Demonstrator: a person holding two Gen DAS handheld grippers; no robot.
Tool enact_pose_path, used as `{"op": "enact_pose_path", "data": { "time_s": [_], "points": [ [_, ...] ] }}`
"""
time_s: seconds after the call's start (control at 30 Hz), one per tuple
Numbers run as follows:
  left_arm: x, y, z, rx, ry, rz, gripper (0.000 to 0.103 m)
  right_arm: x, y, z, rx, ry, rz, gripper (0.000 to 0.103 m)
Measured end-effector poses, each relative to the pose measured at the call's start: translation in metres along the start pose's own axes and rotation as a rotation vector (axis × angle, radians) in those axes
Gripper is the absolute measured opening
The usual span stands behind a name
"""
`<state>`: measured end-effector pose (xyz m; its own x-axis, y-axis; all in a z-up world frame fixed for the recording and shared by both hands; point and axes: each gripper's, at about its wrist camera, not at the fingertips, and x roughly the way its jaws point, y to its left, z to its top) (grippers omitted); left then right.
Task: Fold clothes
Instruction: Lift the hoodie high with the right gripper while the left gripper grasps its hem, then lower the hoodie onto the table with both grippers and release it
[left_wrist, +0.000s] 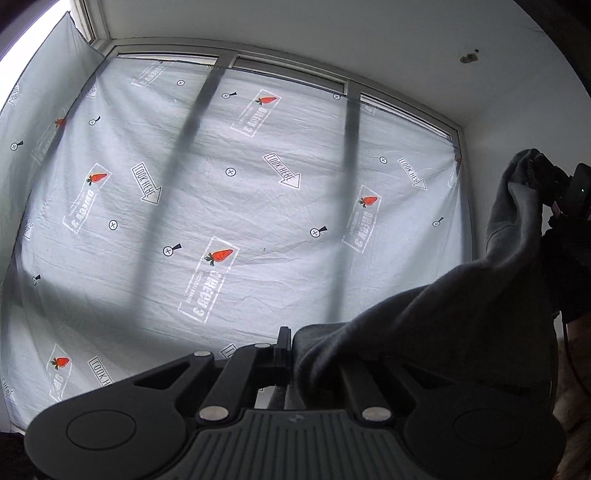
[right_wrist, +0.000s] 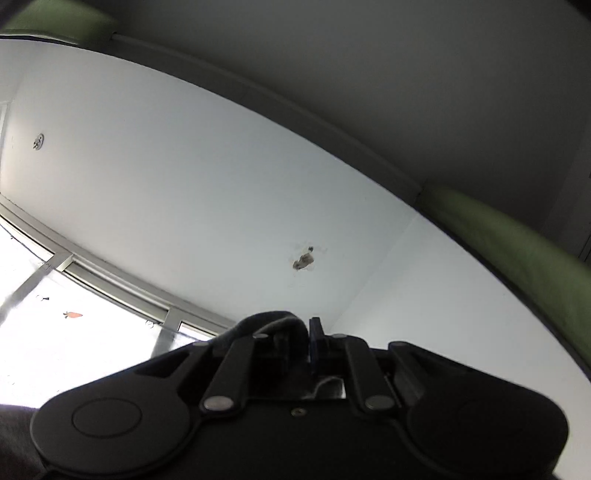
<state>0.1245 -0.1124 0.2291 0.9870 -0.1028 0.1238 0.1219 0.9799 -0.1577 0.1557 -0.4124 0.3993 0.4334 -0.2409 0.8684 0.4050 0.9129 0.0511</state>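
Note:
A dark grey garment (left_wrist: 443, 317) hangs stretched between my two grippers in front of a covered window. In the left wrist view my left gripper (left_wrist: 290, 350) is shut on one edge of it; the cloth spills over the right finger and hides it. From there the garment rises to the right edge, where my right gripper (left_wrist: 537, 175) pinches another part higher up. The right wrist view points up at the ceiling. There my right gripper (right_wrist: 308, 332) is shut on a rolled fold of the grey garment (right_wrist: 269, 321), which bulges out on the left of the fingers.
A pale sheet (left_wrist: 240, 206) printed with carrots and arrows covers the window straight ahead, with the frame's bars showing as shadows. Above are a white wall and ceiling with a chipped spot (right_wrist: 303, 260). A blurred green band (right_wrist: 517, 236) runs along the right.

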Motion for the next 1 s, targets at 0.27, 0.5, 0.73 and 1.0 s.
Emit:
{"op": "enact_pose_path", "data": {
  "time_s": [0.27, 0.5, 0.73, 1.0],
  "points": [
    [0.075, 0.101, -0.107, -0.211, 0.411, 0.269, 0.008, -0.039, 0.143, -0.152, -0.113, 0.383, 0.335, 0.012],
    [0.187, 0.182, -0.258, -0.167, 0.795, 0.434, 0.035, -0.074, 0.293, -0.333, -0.114, 0.944, 0.813, 0.048],
    [0.164, 0.211, -0.342, -0.199, 1.006, 0.530, 0.066, -0.226, 0.303, -0.440, -0.213, 1.358, 1.040, 0.057],
    [0.084, 0.211, -0.360, -0.297, 1.163, 0.596, 0.074, -0.377, 0.141, -0.387, -0.162, 1.875, 1.035, 0.059]
  ]
}}
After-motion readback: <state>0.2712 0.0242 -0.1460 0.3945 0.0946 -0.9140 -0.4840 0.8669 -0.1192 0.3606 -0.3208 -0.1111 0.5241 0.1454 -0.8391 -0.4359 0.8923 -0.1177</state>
